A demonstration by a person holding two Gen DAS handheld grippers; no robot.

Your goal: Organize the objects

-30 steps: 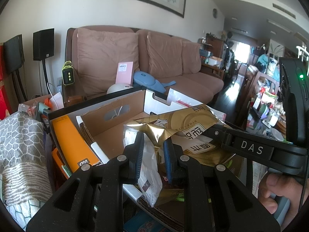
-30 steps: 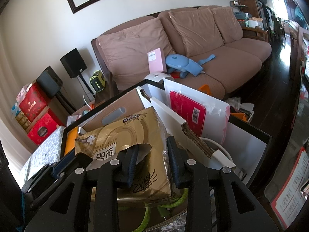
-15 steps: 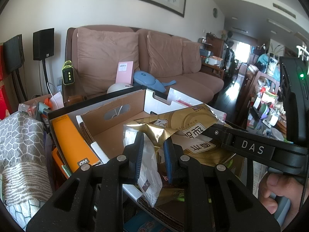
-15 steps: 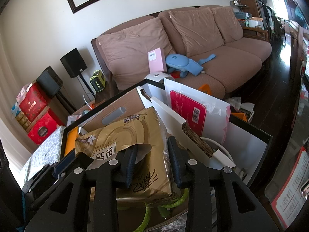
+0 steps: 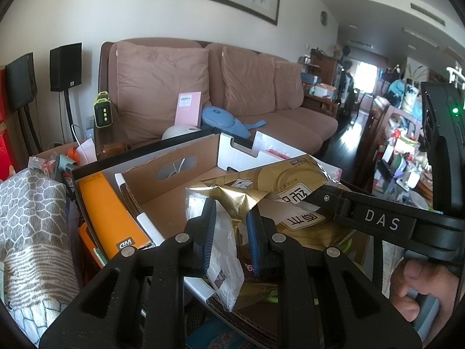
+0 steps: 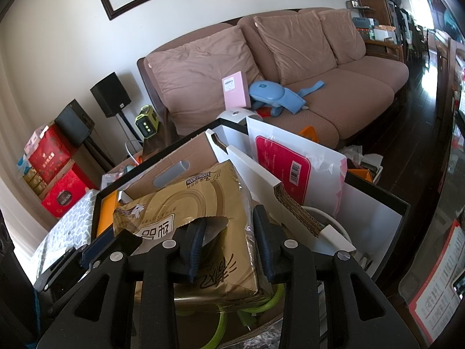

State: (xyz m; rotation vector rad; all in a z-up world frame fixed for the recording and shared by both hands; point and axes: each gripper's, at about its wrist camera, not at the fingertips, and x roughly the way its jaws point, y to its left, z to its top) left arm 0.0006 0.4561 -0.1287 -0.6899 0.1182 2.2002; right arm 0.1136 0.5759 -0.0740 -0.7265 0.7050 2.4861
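A gold tissue pack [image 5: 290, 180] [image 6: 203, 203] with a torn wrapper is held over an open cardboard box [image 5: 174, 195] [image 6: 186, 151]. My left gripper [image 5: 232, 232] is shut on the pack's torn end. A clear plastic flap [image 5: 226, 261] hangs down between its fingers. My right gripper [image 6: 228, 241] is shut on the pack's other end, with one finger in the torn hole and the other against the pack's side. In the left wrist view one of its fingers [image 5: 328, 197] lies across the pack, and a person's hand [image 5: 415, 288] holds its handle.
An orange flat box [image 5: 107, 212] stands in the black outer box [image 6: 377, 195] at the left. A white bag with a red label [image 6: 279, 163] stands at the right. A green cord [image 6: 261, 305] lies under the pack. A grey patterned cloth [image 5: 29, 218] lies left; a brown sofa [image 5: 290, 116] stands behind.
The right gripper's fingers stand slightly wider apart around the pack than before. Both hands and the pack have kept their place.
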